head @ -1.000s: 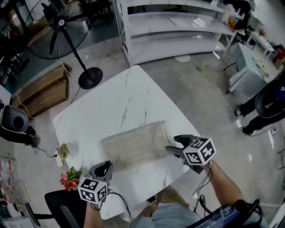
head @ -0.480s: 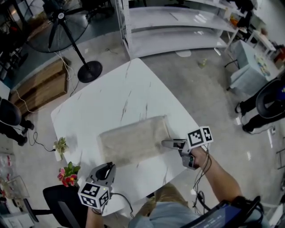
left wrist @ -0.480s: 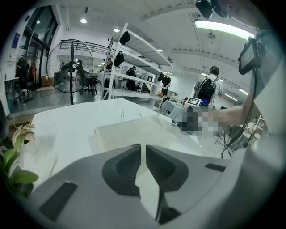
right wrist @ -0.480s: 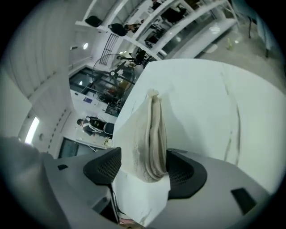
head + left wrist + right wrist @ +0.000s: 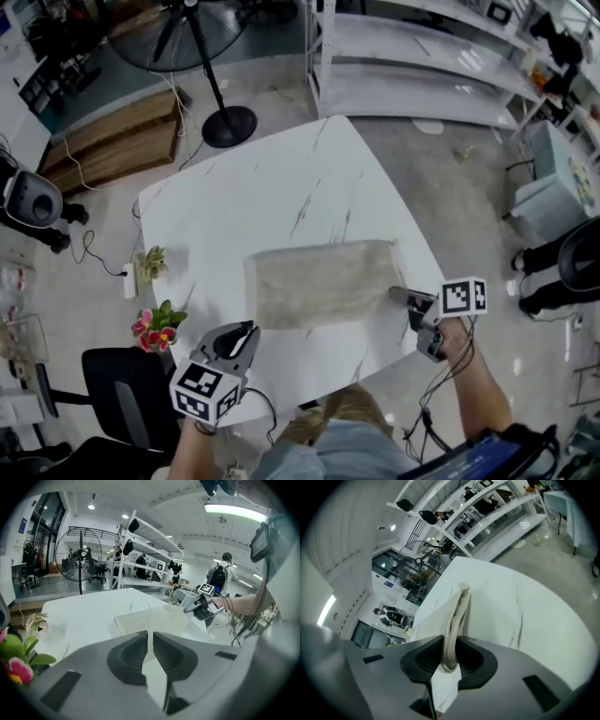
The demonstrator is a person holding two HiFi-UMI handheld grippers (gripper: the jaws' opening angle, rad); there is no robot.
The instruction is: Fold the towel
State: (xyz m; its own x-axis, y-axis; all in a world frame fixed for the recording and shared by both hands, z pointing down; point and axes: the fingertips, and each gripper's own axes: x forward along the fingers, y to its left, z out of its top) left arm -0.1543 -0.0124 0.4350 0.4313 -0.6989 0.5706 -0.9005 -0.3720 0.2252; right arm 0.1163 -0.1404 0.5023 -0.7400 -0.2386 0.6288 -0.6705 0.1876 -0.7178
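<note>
Towel: pale rectangle lying flat on the white marbled surface, toward the person's side. In the right gripper view its edge shows more than one layer.
Right gripper: at the towel's right short edge. Its jaws have just been closing and now pinch the layered edge between the pads.
Left gripper: jaws nearly together with nothing between them. It hovers over the near left part of the surface, apart from the towel's near left corner.
Handling (judged): light, soft and limp. It should droop from any single hold and drag on the smooth surface, and the layers may slide apart.
Hold (judged): right at the edge or a corner, catching all layers. A second hold on the same edge would keep the fold square.
Nearby: flowers at the left rim, well apart from the towel.
</note>
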